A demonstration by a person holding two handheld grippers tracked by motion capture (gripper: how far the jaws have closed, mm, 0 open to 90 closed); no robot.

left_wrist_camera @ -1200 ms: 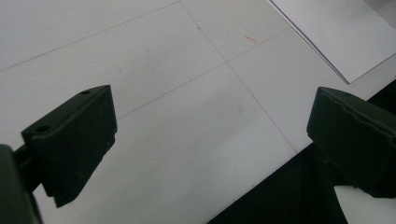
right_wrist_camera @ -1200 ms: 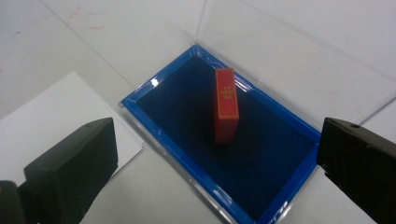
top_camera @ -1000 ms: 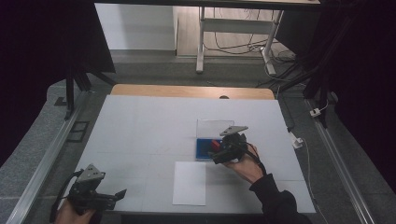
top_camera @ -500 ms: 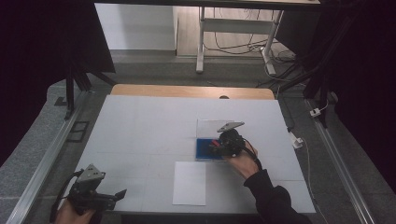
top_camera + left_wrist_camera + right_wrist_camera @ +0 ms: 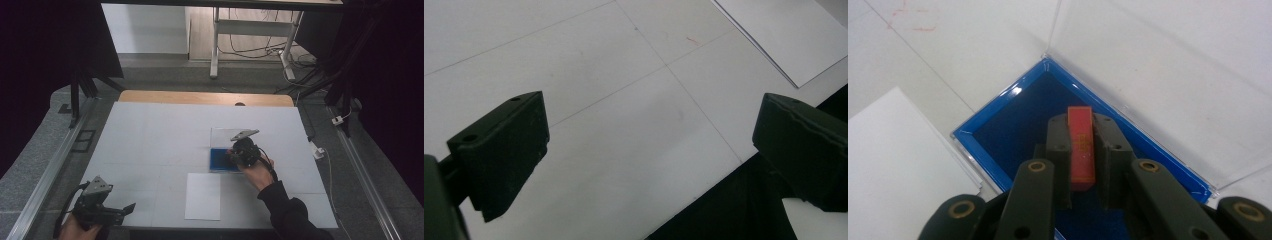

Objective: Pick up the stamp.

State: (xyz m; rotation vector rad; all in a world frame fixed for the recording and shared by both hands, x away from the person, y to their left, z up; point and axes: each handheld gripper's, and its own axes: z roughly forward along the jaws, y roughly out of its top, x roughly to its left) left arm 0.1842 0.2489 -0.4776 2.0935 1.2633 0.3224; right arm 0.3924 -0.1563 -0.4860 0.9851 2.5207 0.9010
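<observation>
A clear case with a blue lining (image 5: 218, 161) lies right of the table's middle, its clear lid (image 5: 222, 136) open behind it. My right gripper (image 5: 234, 156) reaches into it. In the right gripper view its jaws have just been closing, and the gripper (image 5: 1081, 122) is shut on a small red block (image 5: 1081, 150) that stands on edge over the blue lining (image 5: 1013, 125). My left gripper (image 5: 131, 207) rests at the table's front left corner. It is open (image 5: 649, 150) with bare table between its jaws.
A white sheet of paper (image 5: 202, 196) lies in front of the case, near the table's front edge; it shows too in both gripper views (image 5: 794, 35) (image 5: 893, 165). A wooden strip (image 5: 205, 97) borders the far edge of the table.
My right hand has edged slightly farther over the blue case. The left gripper has stayed where it was.
</observation>
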